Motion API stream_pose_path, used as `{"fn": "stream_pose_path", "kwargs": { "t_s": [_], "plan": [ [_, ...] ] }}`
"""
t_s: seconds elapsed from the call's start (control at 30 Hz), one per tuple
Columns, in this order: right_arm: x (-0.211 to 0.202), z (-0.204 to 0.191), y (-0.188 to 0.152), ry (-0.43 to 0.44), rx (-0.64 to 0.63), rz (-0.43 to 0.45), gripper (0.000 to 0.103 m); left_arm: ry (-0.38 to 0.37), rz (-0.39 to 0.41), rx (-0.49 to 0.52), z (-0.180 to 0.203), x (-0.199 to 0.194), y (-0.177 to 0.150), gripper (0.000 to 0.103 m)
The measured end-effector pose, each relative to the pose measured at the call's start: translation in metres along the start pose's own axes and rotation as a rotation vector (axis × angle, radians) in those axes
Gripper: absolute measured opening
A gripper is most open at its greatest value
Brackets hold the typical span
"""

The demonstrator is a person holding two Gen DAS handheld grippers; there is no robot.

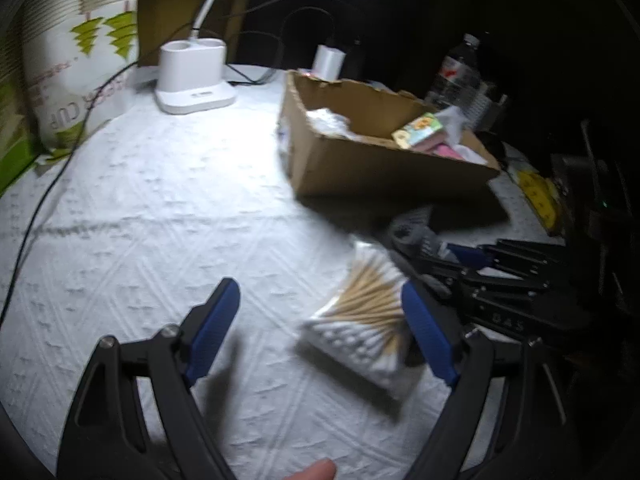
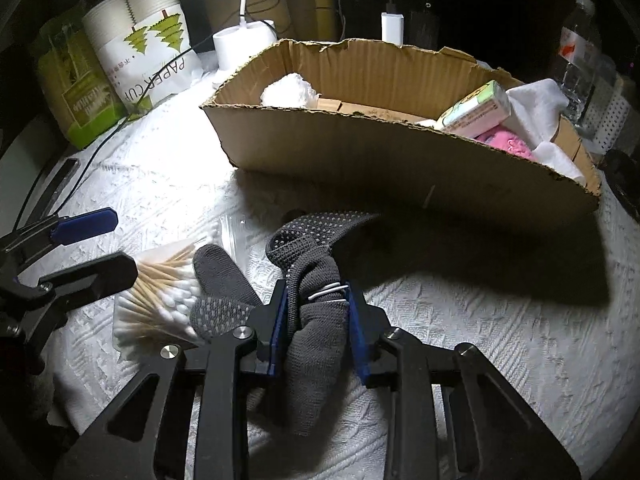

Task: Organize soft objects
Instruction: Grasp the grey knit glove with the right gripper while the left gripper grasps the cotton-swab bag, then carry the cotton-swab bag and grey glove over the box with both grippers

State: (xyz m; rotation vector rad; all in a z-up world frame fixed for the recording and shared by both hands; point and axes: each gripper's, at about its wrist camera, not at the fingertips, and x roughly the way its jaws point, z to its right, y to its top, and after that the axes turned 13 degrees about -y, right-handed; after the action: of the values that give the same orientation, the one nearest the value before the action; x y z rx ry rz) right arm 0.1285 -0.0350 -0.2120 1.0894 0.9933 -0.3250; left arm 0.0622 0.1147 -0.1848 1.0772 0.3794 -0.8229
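Note:
My right gripper (image 2: 317, 294) is shut on a pair of dark grey dotted socks (image 2: 316, 276), held low over the white cloth in front of the cardboard box (image 2: 384, 164). My left gripper (image 1: 320, 300) is open and empty, with a clear bag of cotton swabs (image 1: 360, 320) lying just inside its right finger. The same bag shows in the right wrist view (image 2: 160, 296), left of the socks. The box holds a white soft wad (image 2: 290, 90), a tissue pack (image 2: 476, 110), a pink item (image 2: 506, 142) and white cloth (image 2: 536, 100).
A white lamp base (image 1: 192, 76), a paper cup sleeve (image 1: 80, 60) and a green pack (image 2: 76, 92) stand at the back left. A black cable (image 1: 52, 184) crosses the cloth. A charger (image 2: 392, 26) and a water bottle (image 1: 458, 72) stand behind the box.

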Motion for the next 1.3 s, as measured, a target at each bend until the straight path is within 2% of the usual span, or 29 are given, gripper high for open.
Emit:
{"fn": "stream_pose_path", "kwargs": {
  "t_s": [0.23,0.73,0.77,0.87,1.03,1.3],
  "plan": [
    [-0.006,0.019,-0.002,-0.019,0.032,0.021,0.028,-0.014,-0.064,0.06,0.019,0.017,-0.004,0.084],
    [-0.024,0.07,-0.013,-0.059,0.135,0.06,0.028,0.035,-0.164,0.178,0.038,0.048,-0.009,0.083],
    [-0.026,0.071,-0.014,-0.056,0.137,0.064,0.028,0.037,-0.165,0.181,0.038,0.049,-0.009,0.074],
    [-0.033,0.075,-0.015,-0.052,0.141,0.08,0.028,0.04,-0.163,0.187,0.041,0.05,-0.007,0.06],
    [-0.044,0.08,-0.014,-0.042,0.136,0.104,0.028,0.024,-0.158,0.187,0.048,0.051,-0.007,0.054],
    [-0.064,0.089,-0.01,-0.033,0.141,0.15,0.028,0.014,-0.106,0.173,0.061,0.037,0.003,0.053]
  ]
}}
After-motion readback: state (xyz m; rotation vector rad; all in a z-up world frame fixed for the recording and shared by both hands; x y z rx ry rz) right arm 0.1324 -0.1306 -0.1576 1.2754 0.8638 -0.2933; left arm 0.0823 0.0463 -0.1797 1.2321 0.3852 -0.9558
